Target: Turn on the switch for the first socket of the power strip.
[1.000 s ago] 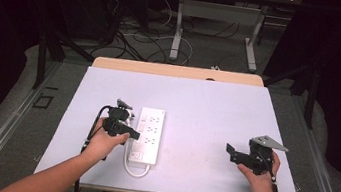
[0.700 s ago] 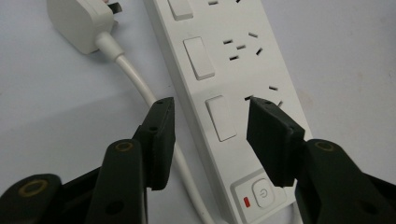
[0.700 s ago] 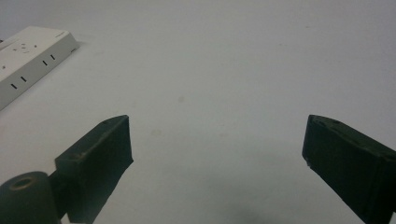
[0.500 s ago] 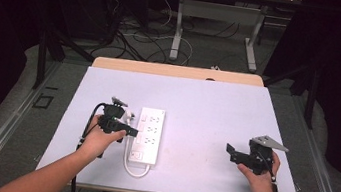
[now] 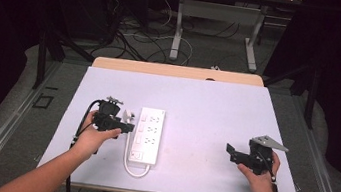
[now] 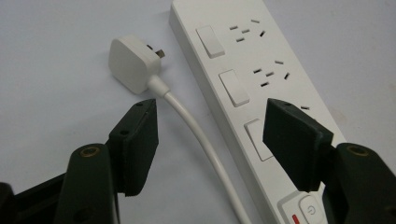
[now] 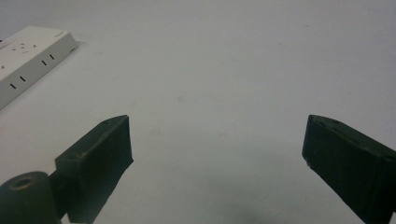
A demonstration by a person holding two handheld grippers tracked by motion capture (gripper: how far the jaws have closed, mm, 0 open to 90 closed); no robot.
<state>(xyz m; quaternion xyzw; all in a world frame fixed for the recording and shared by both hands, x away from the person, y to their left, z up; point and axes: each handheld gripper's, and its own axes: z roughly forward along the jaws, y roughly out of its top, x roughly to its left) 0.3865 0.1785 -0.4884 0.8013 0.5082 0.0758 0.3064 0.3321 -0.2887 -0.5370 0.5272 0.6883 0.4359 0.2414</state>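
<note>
A white worktop stands over a grey floor strewn with cables. The power strip lies left of the worktop's middle, running toward the near edge, its cord looping back to a white plug that lies free just beside its left flank. The left gripper hovers over cord and strip; its jaws have just been opening and press on nothing (the cord passes between them). Near the right edge, the right gripper hangs spread wide over bare surface.

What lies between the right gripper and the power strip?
Nothing: bare table separates the right gripper from the power strip, as the high view shows.
</note>
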